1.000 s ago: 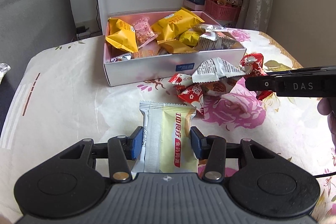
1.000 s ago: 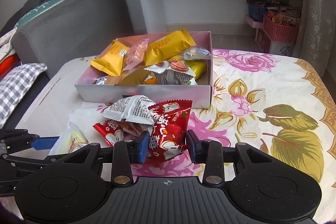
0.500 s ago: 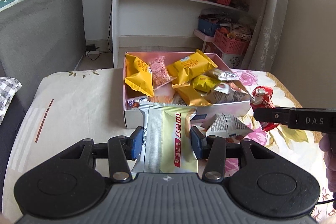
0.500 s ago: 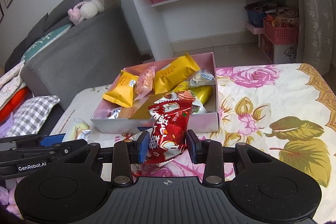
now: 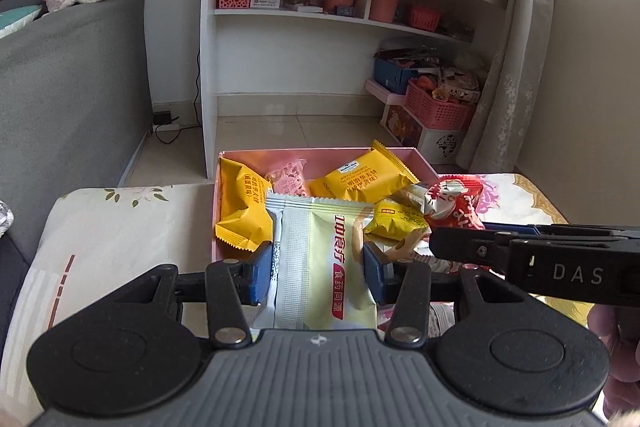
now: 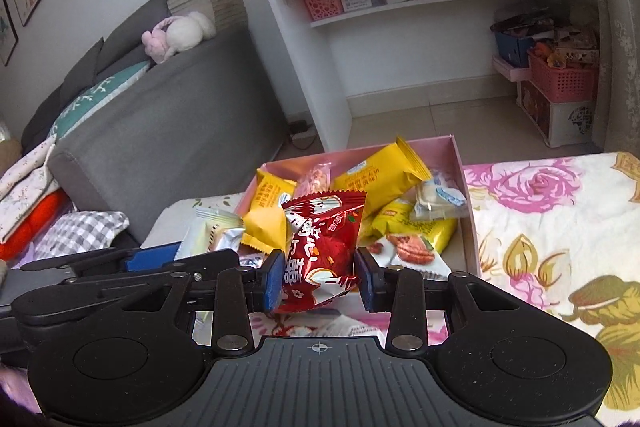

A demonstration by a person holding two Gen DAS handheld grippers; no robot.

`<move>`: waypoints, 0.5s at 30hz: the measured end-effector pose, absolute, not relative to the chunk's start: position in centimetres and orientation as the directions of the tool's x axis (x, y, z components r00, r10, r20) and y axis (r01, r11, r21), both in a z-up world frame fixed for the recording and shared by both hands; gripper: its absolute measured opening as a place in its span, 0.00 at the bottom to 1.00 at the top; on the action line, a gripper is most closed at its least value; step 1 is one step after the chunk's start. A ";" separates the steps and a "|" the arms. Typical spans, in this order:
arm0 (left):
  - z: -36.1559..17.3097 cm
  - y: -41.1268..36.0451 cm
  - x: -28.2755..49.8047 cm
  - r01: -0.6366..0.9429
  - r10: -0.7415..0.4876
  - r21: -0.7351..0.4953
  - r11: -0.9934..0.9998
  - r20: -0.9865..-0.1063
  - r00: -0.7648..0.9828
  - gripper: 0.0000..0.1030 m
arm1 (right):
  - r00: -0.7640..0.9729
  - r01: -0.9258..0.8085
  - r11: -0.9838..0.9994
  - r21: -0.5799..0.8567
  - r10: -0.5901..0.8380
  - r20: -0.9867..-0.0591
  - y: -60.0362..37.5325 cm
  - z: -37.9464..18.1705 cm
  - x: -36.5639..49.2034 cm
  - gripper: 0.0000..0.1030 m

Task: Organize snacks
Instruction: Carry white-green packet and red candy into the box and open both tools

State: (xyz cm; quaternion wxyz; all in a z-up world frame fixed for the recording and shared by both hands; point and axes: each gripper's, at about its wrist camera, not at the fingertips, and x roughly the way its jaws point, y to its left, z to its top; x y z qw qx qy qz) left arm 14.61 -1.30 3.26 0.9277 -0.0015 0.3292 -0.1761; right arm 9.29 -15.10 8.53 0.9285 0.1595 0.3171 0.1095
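My left gripper (image 5: 318, 277) is shut on a pale green and silver snack packet (image 5: 320, 259), held upright above the near wall of the pink box (image 5: 236, 157). My right gripper (image 6: 318, 281) is shut on a red snack packet (image 6: 322, 239), also lifted in front of the pink box (image 6: 466, 199). In the left wrist view the right gripper (image 5: 536, 259) reaches in from the right with the red packet (image 5: 452, 205) at its tip. In the right wrist view the left gripper (image 6: 160, 259) sits at the left with the pale packet (image 6: 208, 231).
The box holds several yellow packets (image 5: 362, 179), a pink one (image 5: 288, 181) and silver ones. It stands on a flowered tablecloth (image 6: 560, 219). A grey sofa (image 5: 68, 75) lies left, white shelves (image 5: 340, 15) behind, a pink basket (image 5: 436, 107) on the floor.
Both grippers have risen from the tablecloth and moved toward the box, each carrying its packet. The loose packets on the cloth have dropped out of sight below.
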 end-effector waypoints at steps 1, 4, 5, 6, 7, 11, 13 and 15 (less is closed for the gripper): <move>3.1 -1.2 15.2 0.321 -0.331 -0.131 0.938 -0.610 0.720 0.42 | 0.779 -0.101 0.925 0.367 0.303 -0.549 -15.1 8.6 9.8 0.36; 2.2 -0.8 16.5 0.305 -0.348 -0.177 0.936 -0.607 0.715 0.42 | 0.790 -0.099 0.918 0.384 0.307 -0.530 -15.5 8.3 11.2 0.36; 1.8 -0.8 16.9 0.300 -0.348 -0.183 0.936 -0.610 0.712 0.42 | 0.791 -0.096 0.915 0.392 0.309 -0.527 -15.7 8.1 11.6 0.36; 1.4 -0.8 17.2 0.296 -0.344 -0.184 0.937 -0.618 0.707 0.42 | 0.789 -0.093 0.911 0.401 0.313 -0.529 -15.8 7.7 12.0 0.36; 1.1 -0.9 17.4 0.290 -0.338 -0.182 0.940 -0.625 0.704 0.42 | 0.785 -0.088 0.910 0.405 0.314 -0.534 -15.9 7.4 12.4 0.36; 0.3 -1.2 18.1 0.284 -0.344 -0.198 0.938 -0.638 0.689 0.42 | 0.773 -0.074 0.908 0.413 0.314 -0.551 -16.3 6.3 13.5 0.36; 0.1 -1.4 18.2 0.288 -0.340 -0.189 0.939 -0.640 0.689 0.42 | 0.767 -0.070 0.906 0.417 0.316 -0.558 -16.5 5.9 13.8 0.36; 0.0 -1.6 18.4 0.284 -0.329 -0.177 0.942 -0.641 0.693 0.43 | 0.764 -0.063 0.905 0.420 0.314 -0.563 -16.7 5.5 14.0 0.36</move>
